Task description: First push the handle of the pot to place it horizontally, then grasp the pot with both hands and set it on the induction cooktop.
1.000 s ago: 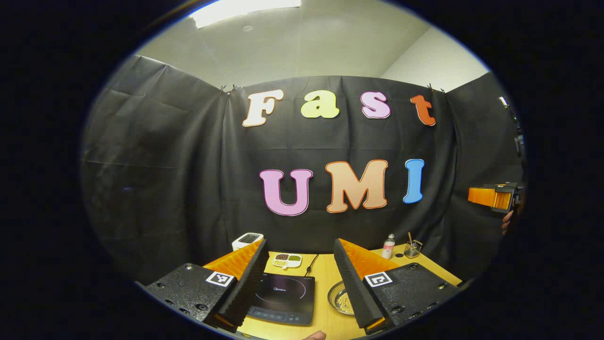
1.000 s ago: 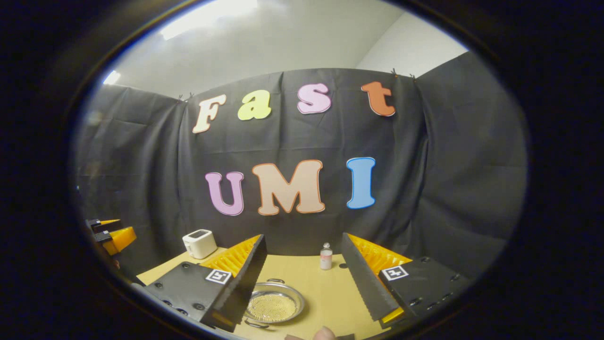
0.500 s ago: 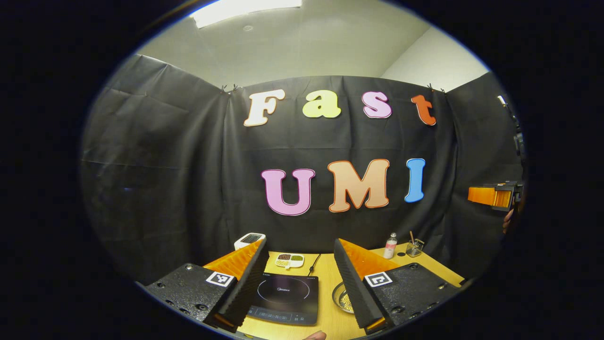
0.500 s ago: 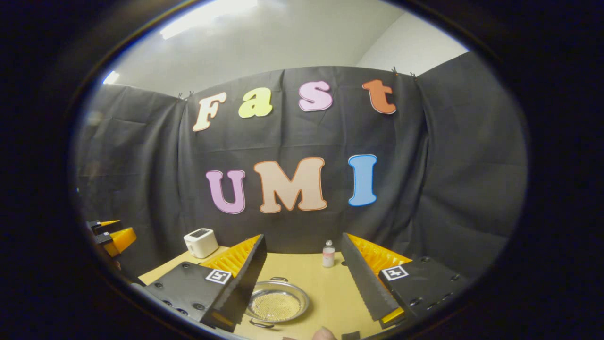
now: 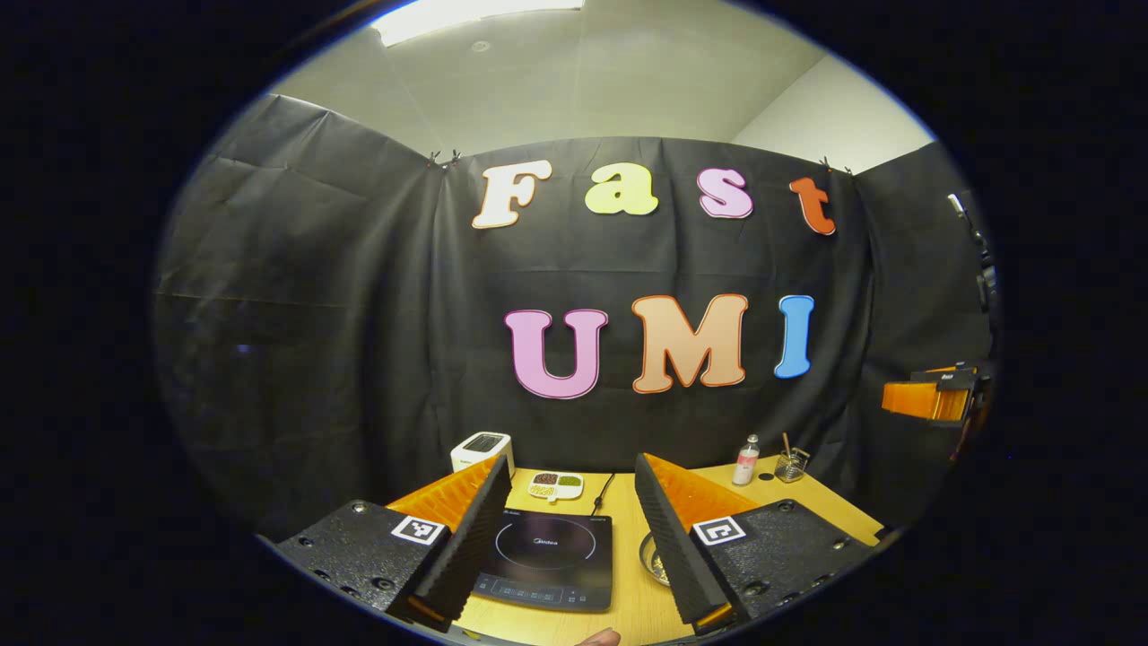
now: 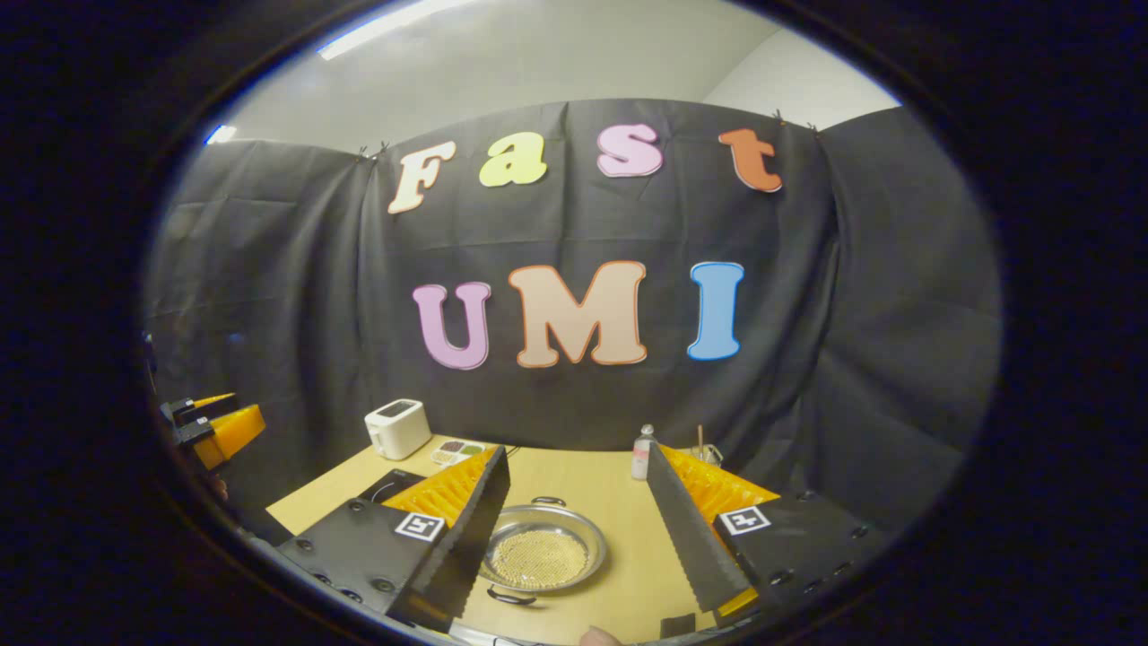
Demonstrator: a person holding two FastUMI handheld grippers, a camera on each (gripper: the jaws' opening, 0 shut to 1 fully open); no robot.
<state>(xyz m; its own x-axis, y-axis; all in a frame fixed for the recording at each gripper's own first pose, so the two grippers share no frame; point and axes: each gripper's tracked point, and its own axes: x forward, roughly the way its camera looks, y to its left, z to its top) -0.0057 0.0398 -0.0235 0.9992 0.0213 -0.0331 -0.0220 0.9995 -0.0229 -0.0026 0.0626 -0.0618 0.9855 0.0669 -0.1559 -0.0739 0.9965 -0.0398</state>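
The pot [image 6: 541,556] sat low in the middle of the right gripper view, on the wooden table [image 6: 619,502], framed between that gripper's two fingers. It was a shallow, wide metal pan with a thin rim, and its bottom was covered with what looked like small yellowish grains. Two small loop handles stood at its far edge [image 6: 548,501] and its near edge [image 6: 508,596], so they lined up front to back in the frame, not side to side.

The right gripper [image 6: 574,529] hung above the table with its jaws spread wide and nothing between them. The left gripper [image 5: 569,529] was likewise wide open and empty; in the left gripper view the induction cooktop [image 5: 549,571] lay at the lower centre between its fingers, with only a sliver of the pot [image 5: 653,562] peeping out beside the right-hand finger.

To my eye the pot was light and stiff, thin sheet metal, smooth and likely slippery under the pads. Loose grains meant any tilt would spill them, so it wanted to be kept level. The handles looked the proper places to take hold, one per gripper, once a push on a handle had swung them to the left and right. Being so light, it would probably skate across the table at a firm nudge, so a gentle push seemed wise.

A toaster [image 6: 398,428] stood at the back left, well apart.
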